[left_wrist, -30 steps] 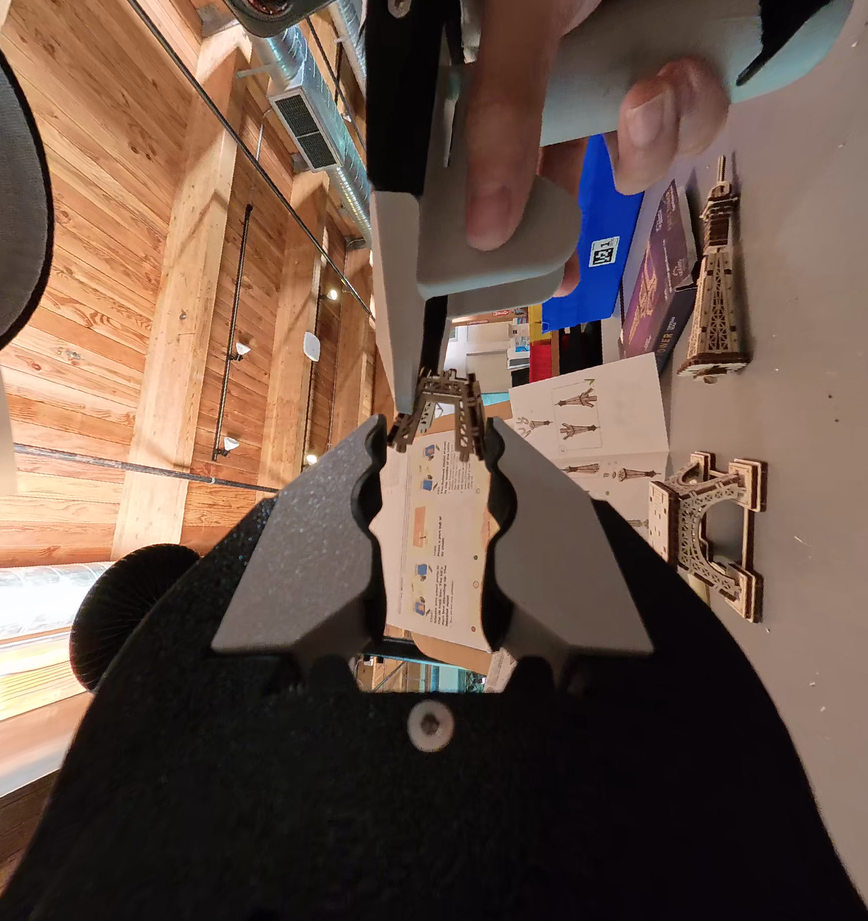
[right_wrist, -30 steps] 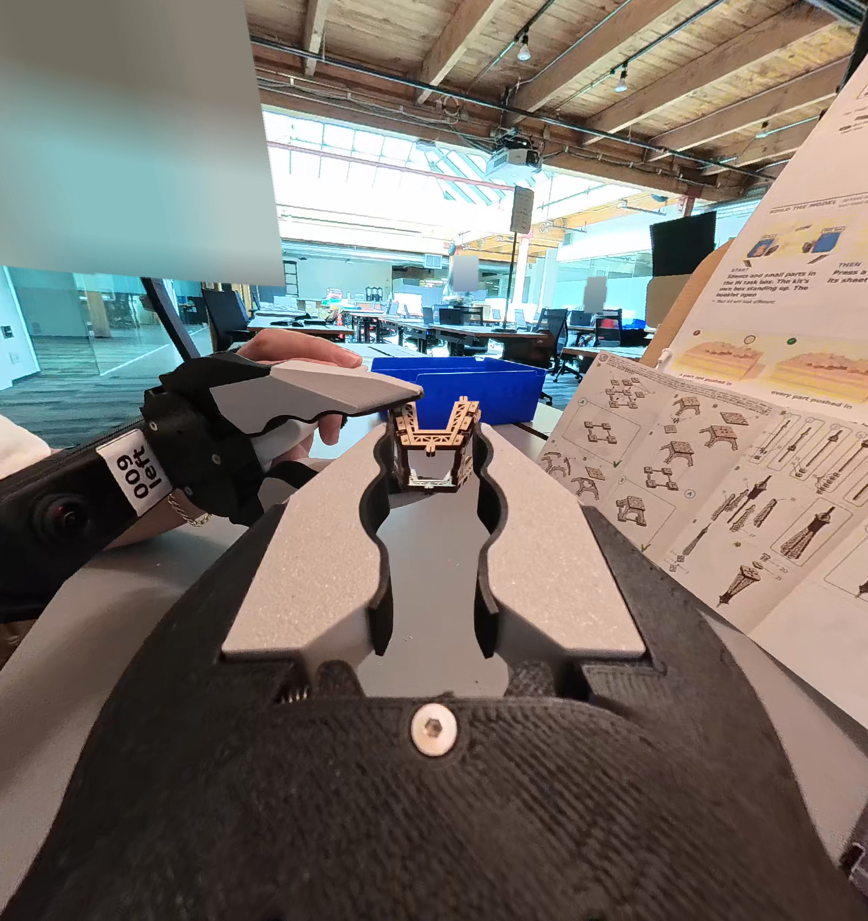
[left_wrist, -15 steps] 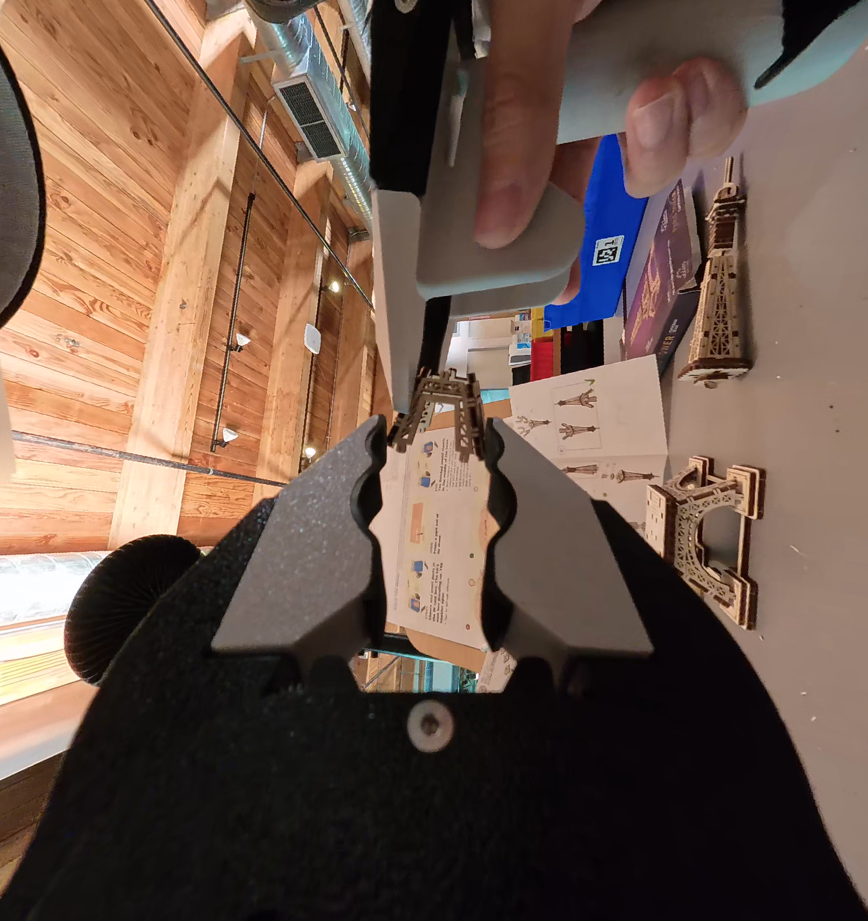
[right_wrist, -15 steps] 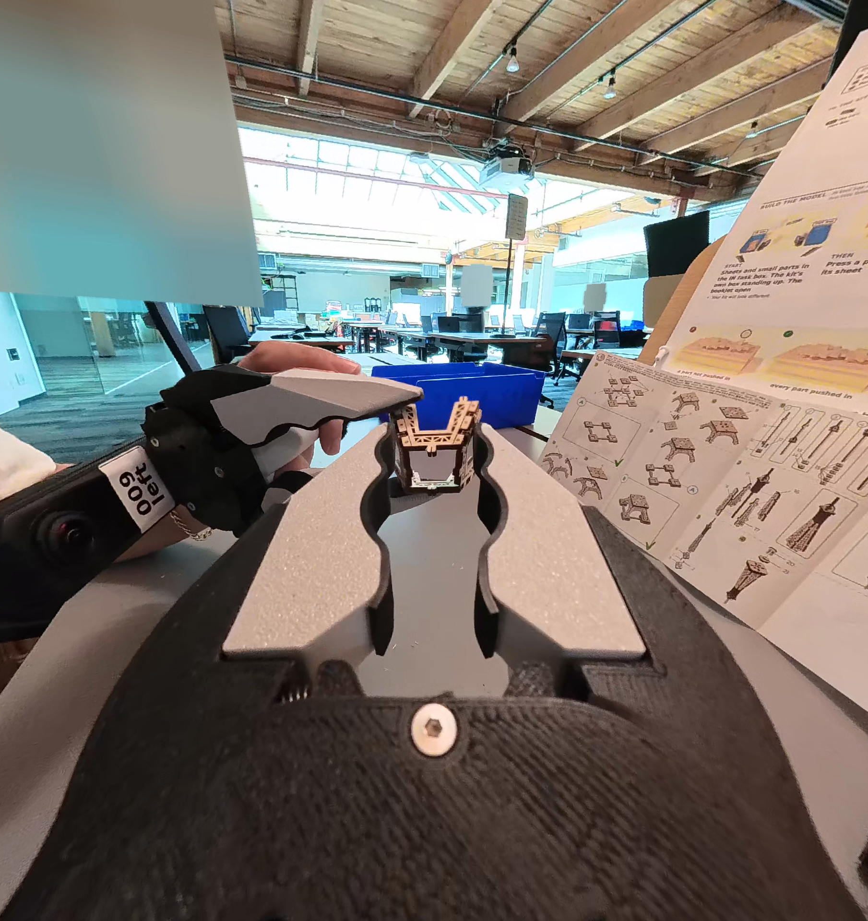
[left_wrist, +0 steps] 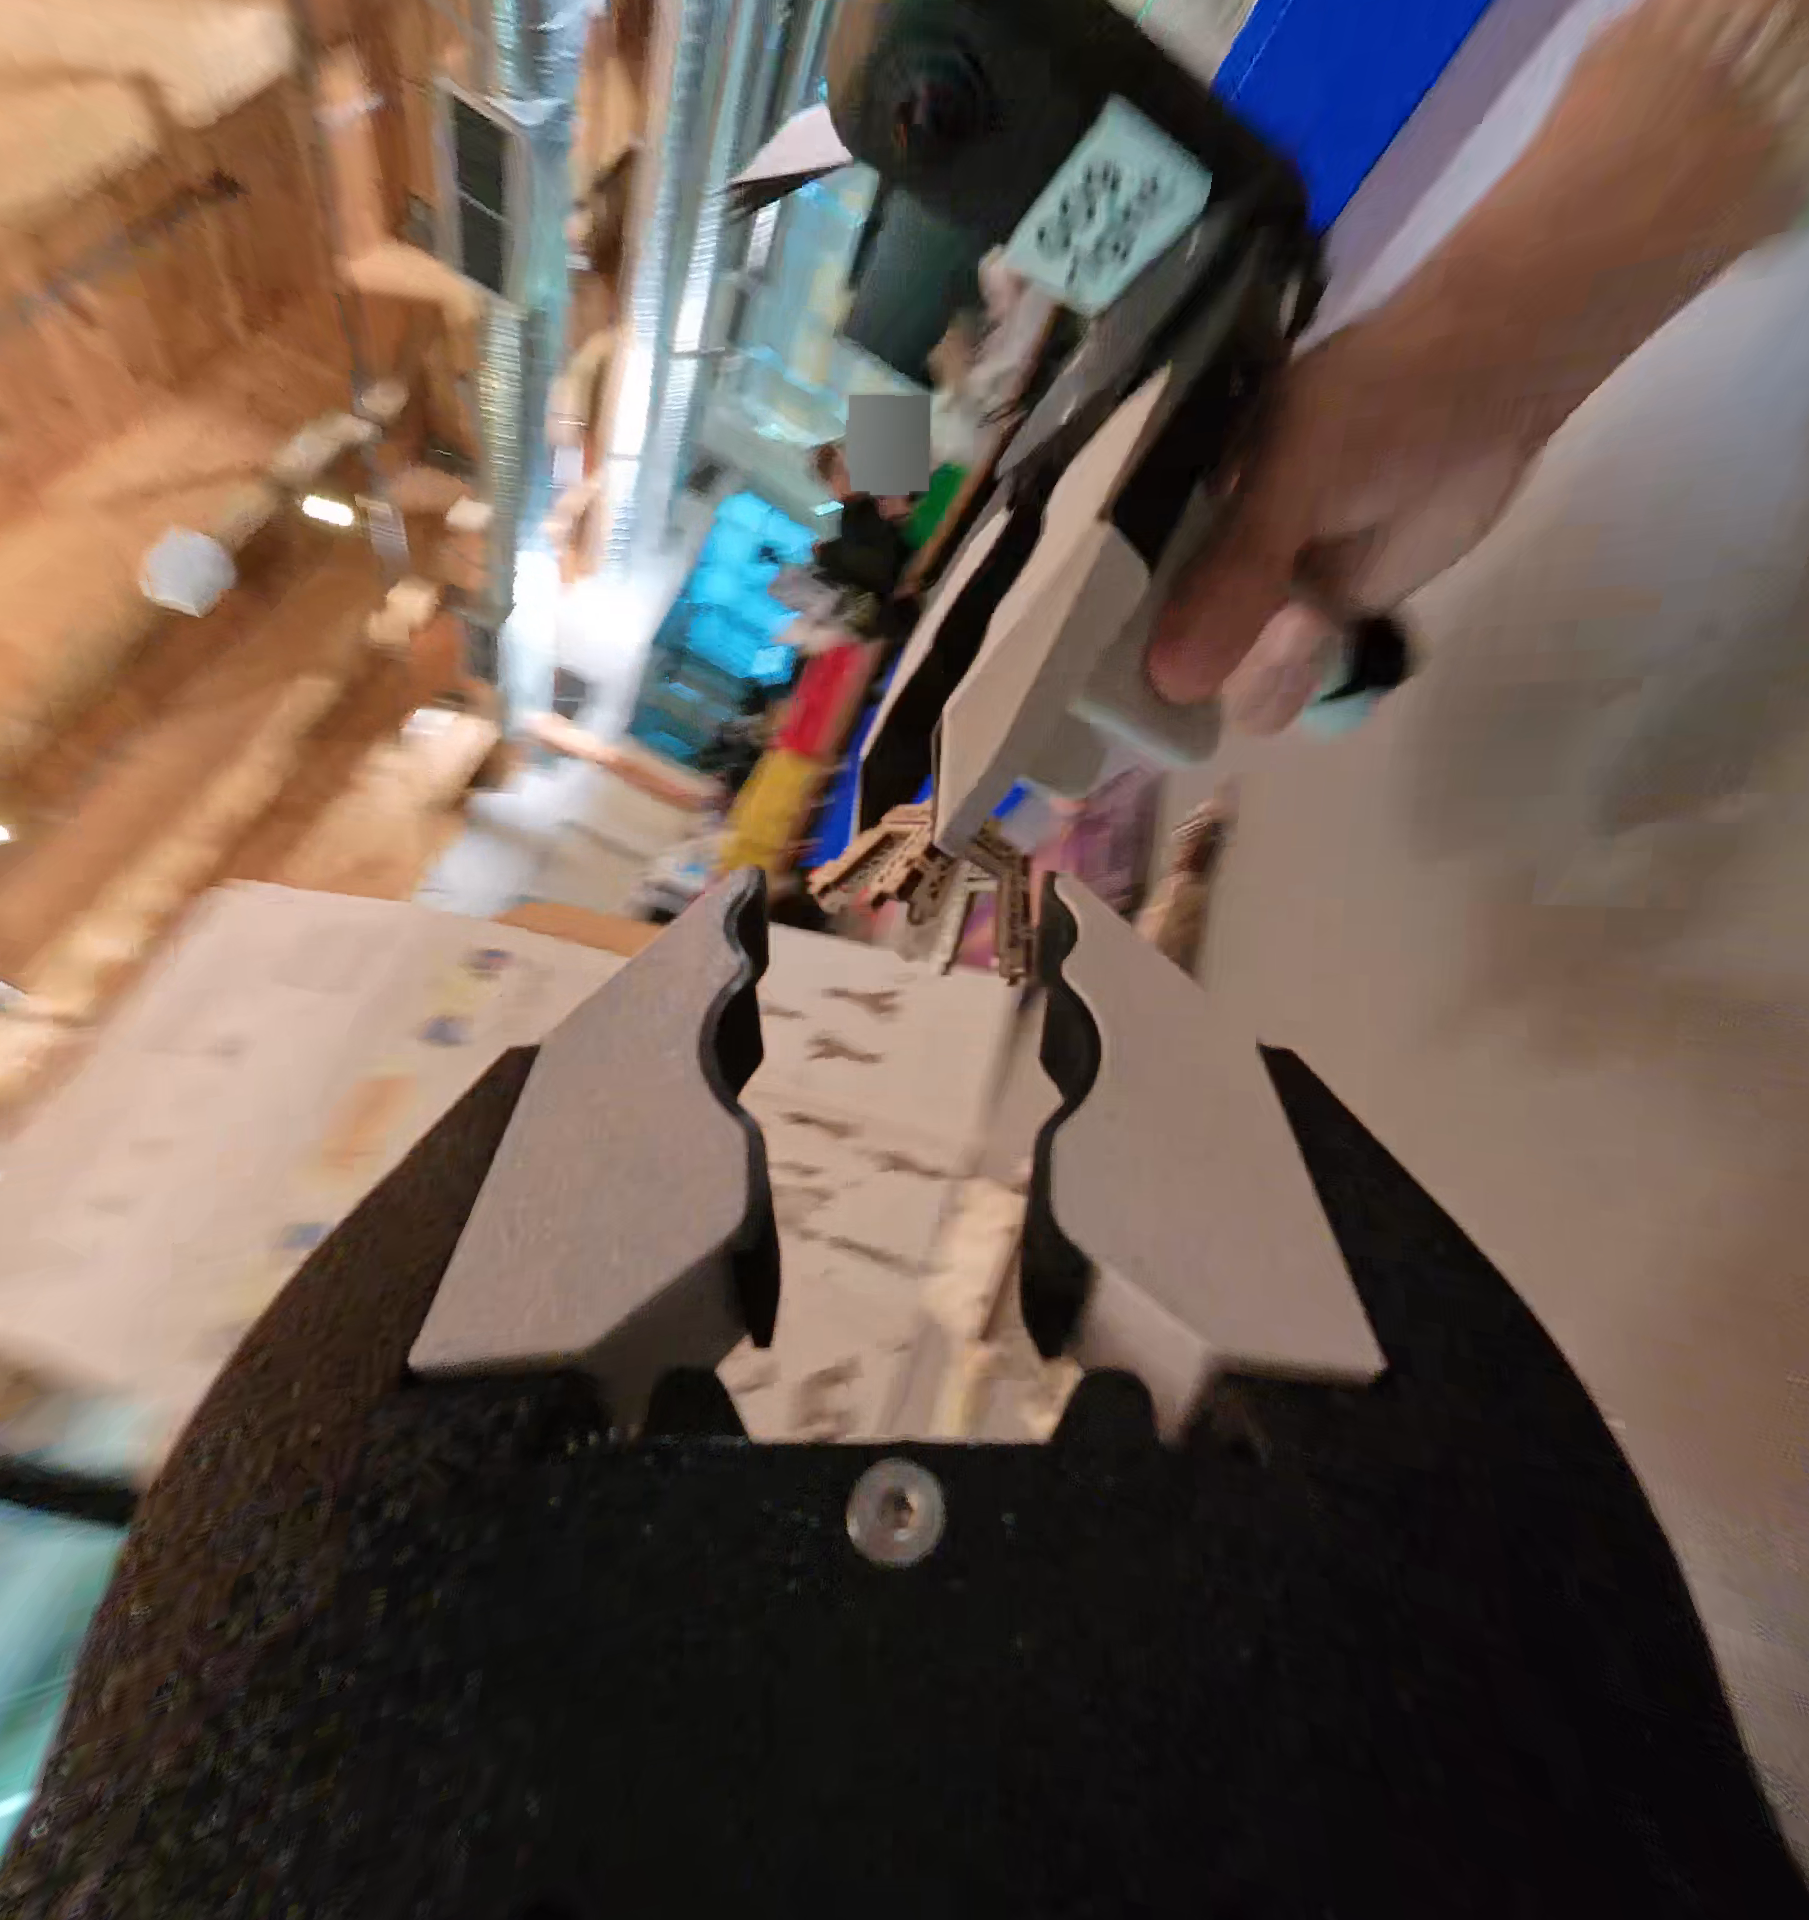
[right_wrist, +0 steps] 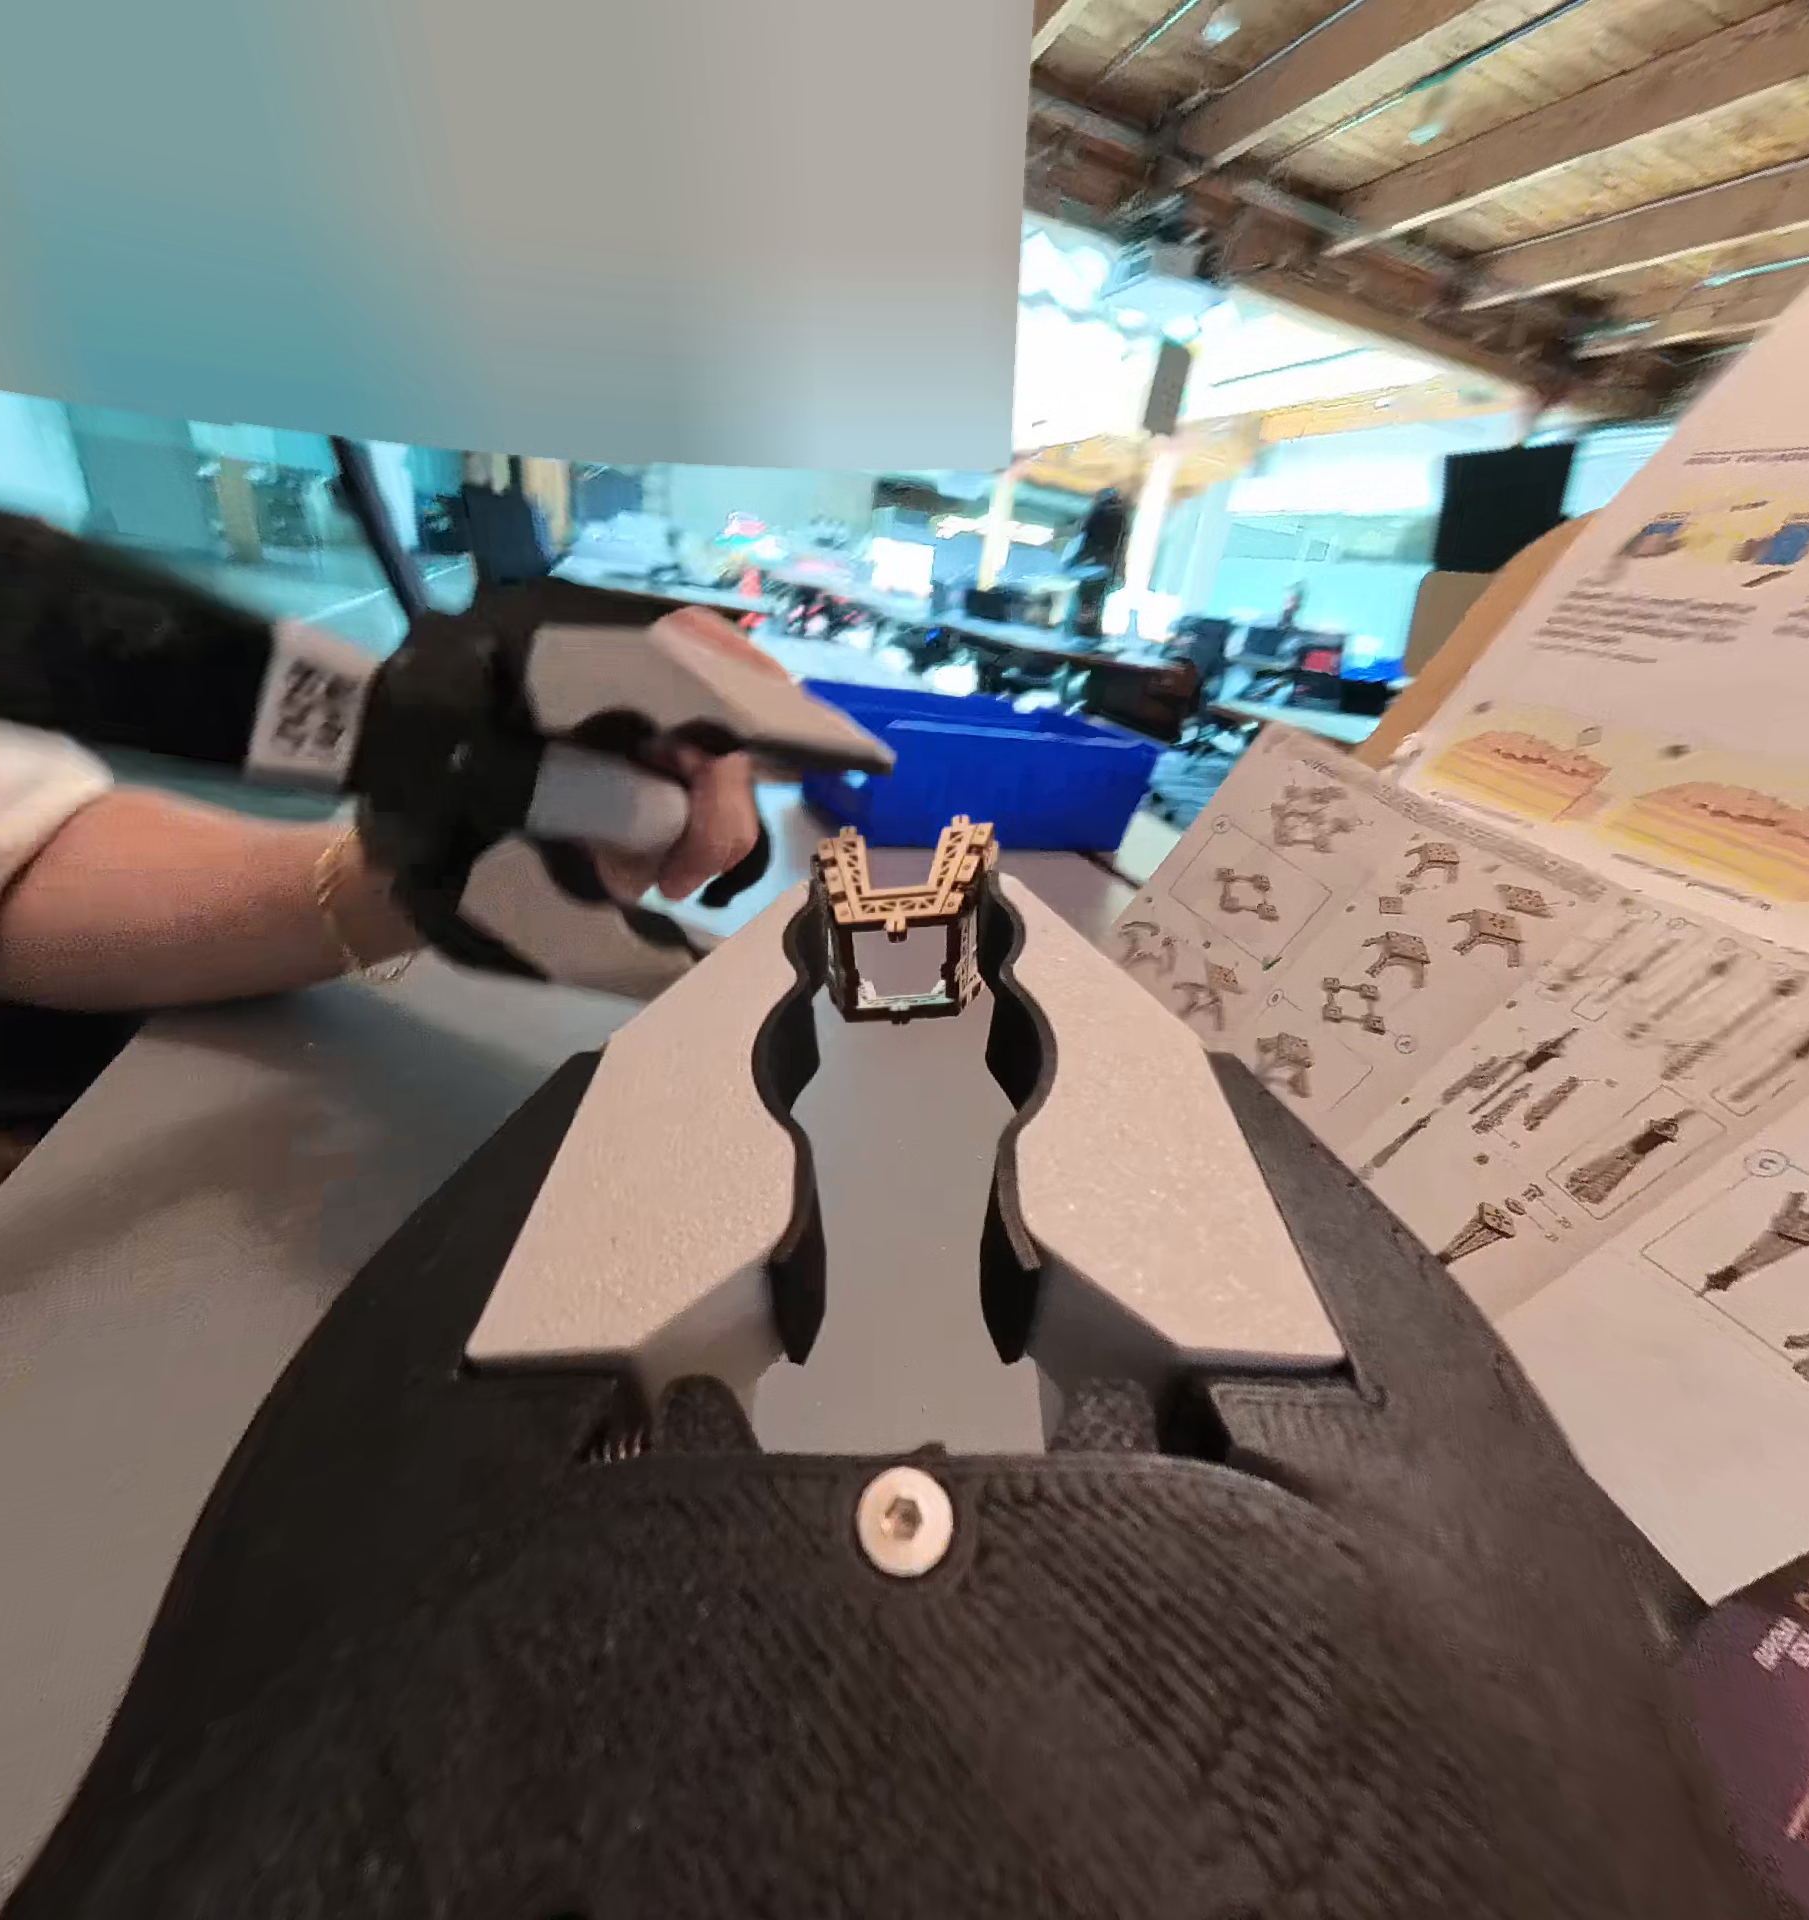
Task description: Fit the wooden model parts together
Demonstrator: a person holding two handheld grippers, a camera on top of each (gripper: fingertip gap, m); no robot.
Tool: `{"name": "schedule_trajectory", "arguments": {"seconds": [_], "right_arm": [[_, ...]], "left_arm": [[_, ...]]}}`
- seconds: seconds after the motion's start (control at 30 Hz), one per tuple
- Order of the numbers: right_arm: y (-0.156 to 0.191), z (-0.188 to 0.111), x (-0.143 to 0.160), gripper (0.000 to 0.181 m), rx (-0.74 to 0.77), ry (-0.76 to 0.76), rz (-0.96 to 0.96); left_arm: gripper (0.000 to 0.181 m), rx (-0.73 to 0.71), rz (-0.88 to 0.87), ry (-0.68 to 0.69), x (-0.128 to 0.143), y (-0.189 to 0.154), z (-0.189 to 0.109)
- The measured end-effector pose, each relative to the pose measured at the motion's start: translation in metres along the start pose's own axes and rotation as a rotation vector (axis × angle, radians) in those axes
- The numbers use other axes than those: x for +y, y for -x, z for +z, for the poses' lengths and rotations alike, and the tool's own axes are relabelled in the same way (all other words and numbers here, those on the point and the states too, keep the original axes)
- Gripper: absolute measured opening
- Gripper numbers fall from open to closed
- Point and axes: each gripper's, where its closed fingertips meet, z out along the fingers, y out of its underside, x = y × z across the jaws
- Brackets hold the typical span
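- Wooden lattice section (right_wrist: 902,920) sits pinched at your right gripper (right_wrist: 900,925) tips, legs up, above the grey table (right_wrist: 256,1143).
- Left gripper (left_wrist: 905,925) is spread and empty; in the right wrist view it hangs left of the part, clear of it.
- Step, by my read: between joins. Next you need a mating piece, lined up square.
- Blue bin (right_wrist: 983,758) behind; instruction sheet (right_wrist: 1502,987) crowds the right.
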Motion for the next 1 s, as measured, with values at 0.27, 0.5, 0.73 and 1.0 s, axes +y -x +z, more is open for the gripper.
{"name": "schedule_trajectory", "arguments": {"seconds": [0.27, 0.5, 0.73, 1.0], "right_arm": [[0.021, -0.005, 0.018, 0.028, -0.203, 0.063, -0.068], [0.041, -0.003, 0.028, 0.028, -0.301, 0.099, -0.098], [0.047, -0.006, 0.034, 0.028, -0.349, 0.134, -0.111], [0.047, -0.005, 0.035, 0.027, -0.344, 0.146, -0.12]], "left_arm": [[0.056, 0.335, -0.495, -0.088, 0.002, -0.022, -0.008], [0.039, 0.436, -0.482, -0.096, -0.001, -0.037, -0.013], [0.038, 0.491, -0.439, -0.081, -0.001, -0.045, -0.017], [0.036, 0.487, -0.448, -0.06, 0.001, -0.042, -0.016]]}}
